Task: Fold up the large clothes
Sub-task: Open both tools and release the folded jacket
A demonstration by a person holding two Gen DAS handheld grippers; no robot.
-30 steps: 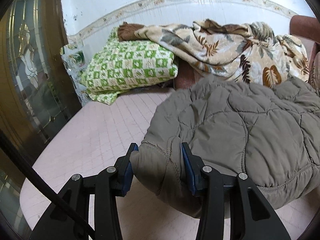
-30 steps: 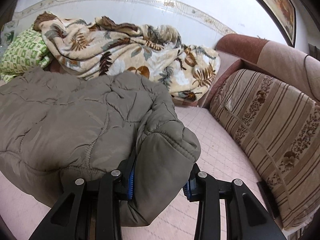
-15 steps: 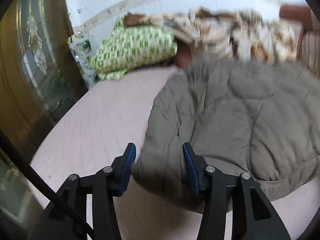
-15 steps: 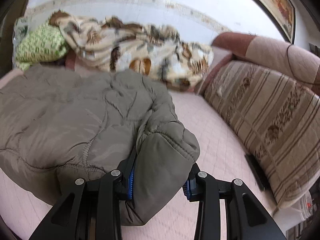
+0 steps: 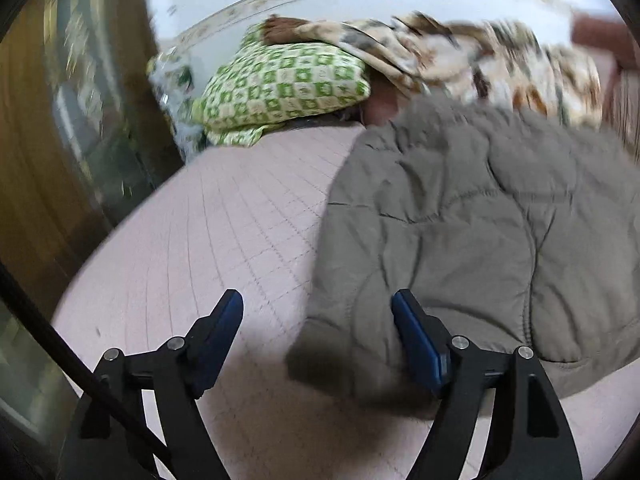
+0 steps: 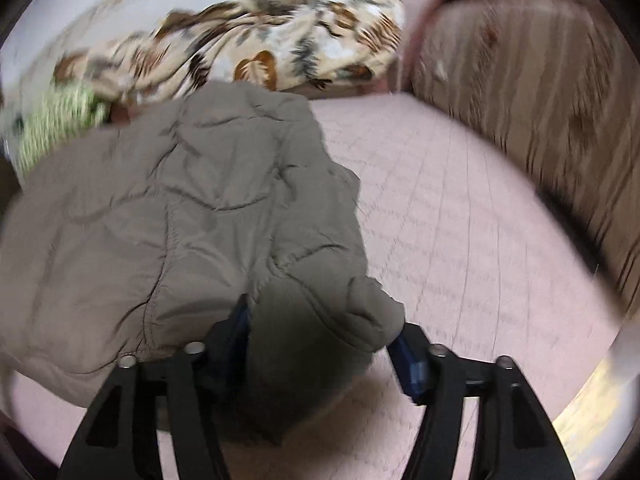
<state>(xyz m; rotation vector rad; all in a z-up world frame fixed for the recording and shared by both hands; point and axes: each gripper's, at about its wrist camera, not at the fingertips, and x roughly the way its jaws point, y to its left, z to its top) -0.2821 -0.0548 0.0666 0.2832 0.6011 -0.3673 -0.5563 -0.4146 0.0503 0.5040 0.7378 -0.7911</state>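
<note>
On the pink quilted bed cover [image 5: 224,240] lies a padded grey-brown jacket [image 5: 472,232], folded into a thick bundle. Its long axis seems to run across the bed from one gripper to the other, with the near edge towards both cameras and the far edge towards the wall. The cloth is matt and puffy, stitched in curving seams, with a gathered seam near the right corner.

The left gripper [image 5: 318,312] has its jaws opening; the jacket's near left corner lies between them, beside the right blue pad, clear of the left one. The right gripper [image 6: 324,332] is also opening, with the jacket's bulging right corner between the pads; the left pad is half buried under cloth, the right pad just beside it.

Behind the jacket sit a green-and-white checked pillow [image 5: 280,88] and a crumpled leaf-print blanket [image 6: 260,52]. A striped brown cushion [image 6: 532,112] stands along the right side. Both views are blurred.
</note>
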